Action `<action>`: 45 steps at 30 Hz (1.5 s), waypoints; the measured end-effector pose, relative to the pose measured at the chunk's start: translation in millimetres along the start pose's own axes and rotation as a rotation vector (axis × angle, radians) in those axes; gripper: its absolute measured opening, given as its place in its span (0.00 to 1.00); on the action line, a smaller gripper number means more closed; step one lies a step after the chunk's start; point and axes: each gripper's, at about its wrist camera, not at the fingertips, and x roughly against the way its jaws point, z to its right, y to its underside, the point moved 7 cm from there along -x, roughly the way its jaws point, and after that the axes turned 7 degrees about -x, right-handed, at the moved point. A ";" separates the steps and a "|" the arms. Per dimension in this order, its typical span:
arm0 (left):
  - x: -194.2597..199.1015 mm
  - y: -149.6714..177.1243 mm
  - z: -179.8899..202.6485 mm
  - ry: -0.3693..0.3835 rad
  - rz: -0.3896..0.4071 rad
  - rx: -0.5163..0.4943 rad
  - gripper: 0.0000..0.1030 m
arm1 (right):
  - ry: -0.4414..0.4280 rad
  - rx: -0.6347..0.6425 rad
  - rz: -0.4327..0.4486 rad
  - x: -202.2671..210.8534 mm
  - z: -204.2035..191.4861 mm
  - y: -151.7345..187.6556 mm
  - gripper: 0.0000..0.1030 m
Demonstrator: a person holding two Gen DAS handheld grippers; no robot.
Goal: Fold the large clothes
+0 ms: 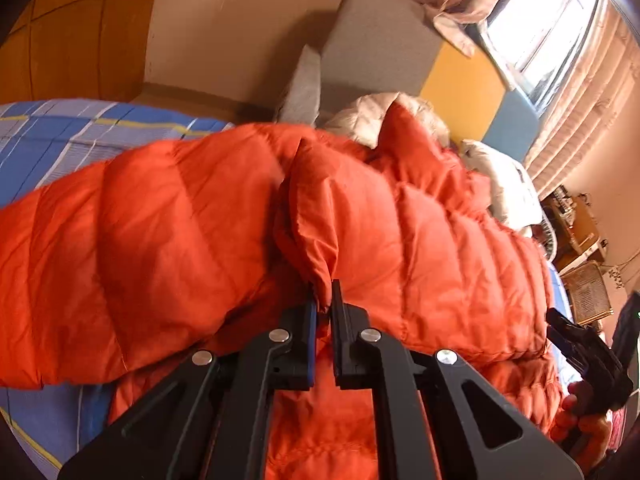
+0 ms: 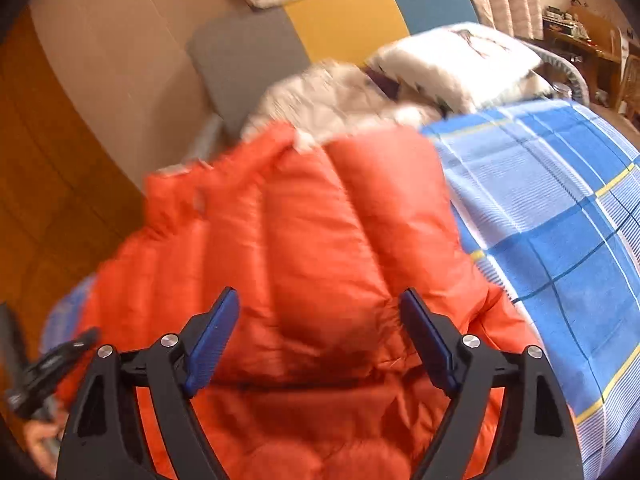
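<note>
On the bed (image 2: 560,216), left claw (image 1: 325,300) pinches the jacket (image 1: 200,232) edge; right claw (image 2: 320,340) gapes empty (pull the fold taut, flat).

My left gripper (image 1: 325,300) is matt black plastic with bright metal rivets, pinching a quilted orange puffer jacket (image 1: 224,236) of thin, faintly shiny, crinkled cloth. My right gripper (image 2: 320,344) carries ribbed blue pads (image 2: 212,344) that look rubbery. Under the jacket I see a blue checked cotton-like bedsheet (image 2: 560,240), matt and smooth. Beyond the jacket stand matt grey, yellow and blue fabric headboard panels (image 1: 380,40) and a furry off-white garment (image 2: 332,96).
</note>
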 end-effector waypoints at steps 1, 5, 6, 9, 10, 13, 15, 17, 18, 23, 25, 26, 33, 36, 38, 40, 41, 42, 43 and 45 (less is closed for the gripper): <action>-4.1 2.6 -0.5 -0.028 -0.005 -0.019 0.05 | 0.029 0.015 -0.015 -8.4 0.9 3.1 0.75; -16.6 17.0 -7.9 -0.055 -0.028 -0.024 0.06 | 0.146 0.100 -0.050 -34.8 3.5 18.6 0.75; -18.6 19.0 -7.6 -0.058 -0.031 -0.023 0.06 | 0.164 0.113 -0.047 -37.8 2.6 18.9 0.75; -15.2 19.3 -7.6 -0.085 -0.037 -0.019 0.10 | 0.231 0.152 -0.052 -44.5 -2.0 17.9 0.77; -9.9 20.1 -7.1 -0.083 -0.042 -0.010 0.14 | 0.232 0.145 -0.055 -44.0 -2.0 17.1 0.77; 20.2 22.9 -8.0 -0.126 0.038 -0.008 0.74 | 0.206 0.119 -0.043 -25.4 -3.3 17.4 0.84; 40.8 30.9 -12.8 -0.100 0.055 0.019 0.68 | 0.178 0.131 -0.021 -8.0 -8.1 25.3 0.84; 58.5 40.8 -24.4 -0.106 0.070 0.054 0.68 | 0.150 0.144 -0.016 5.5 -13.3 35.4 0.88; 69.4 47.2 -32.8 -0.103 0.083 0.077 0.68 | 0.142 0.149 -0.016 10.7 -15.8 40.4 0.88; 116.8 83.6 -100.5 -0.141 0.118 0.242 0.68 | 0.090 0.216 -0.023 40.9 -30.6 76.9 0.88; 131.6 96.8 -130.2 -0.178 0.127 0.294 0.68 | 0.076 0.247 -0.016 52.9 -37.3 91.6 0.88; 139.9 105.2 -149.8 -0.204 0.130 0.335 0.68 | 0.083 0.269 -0.011 57.2 -40.2 97.7 0.88; 183.0 143.2 -252.1 -0.294 0.174 0.547 0.72 | 0.104 0.345 -0.030 61.3 -50.9 129.0 0.88; 196.8 149.4 -286.1 -0.300 0.211 0.645 0.75 | 0.116 0.356 -0.055 55.2 -50.4 140.3 0.88; 199.7 154.7 -308.1 -0.303 0.216 0.707 0.73 | 0.115 0.357 -0.067 51.0 -47.6 145.6 0.89; 200.3 159.1 -326.8 -0.296 0.226 0.747 0.68 | 0.116 0.351 -0.065 50.1 -45.7 147.5 0.90; 199.4 161.2 -333.0 -0.296 0.225 0.758 0.61 | 0.113 0.349 -0.069 49.3 -44.9 148.4 0.90; 196.9 160.1 -334.2 -0.280 0.232 0.765 0.53 | 0.113 0.345 -0.075 48.0 -43.6 149.1 0.91; 197.0 159.4 -338.3 -0.284 0.238 0.766 0.50 | 0.112 0.342 -0.078 47.5 -42.4 149.9 0.92; 196.3 154.5 -340.4 -0.291 0.251 0.745 0.20 | 0.115 0.340 -0.081 45.5 -41.8 149.5 0.93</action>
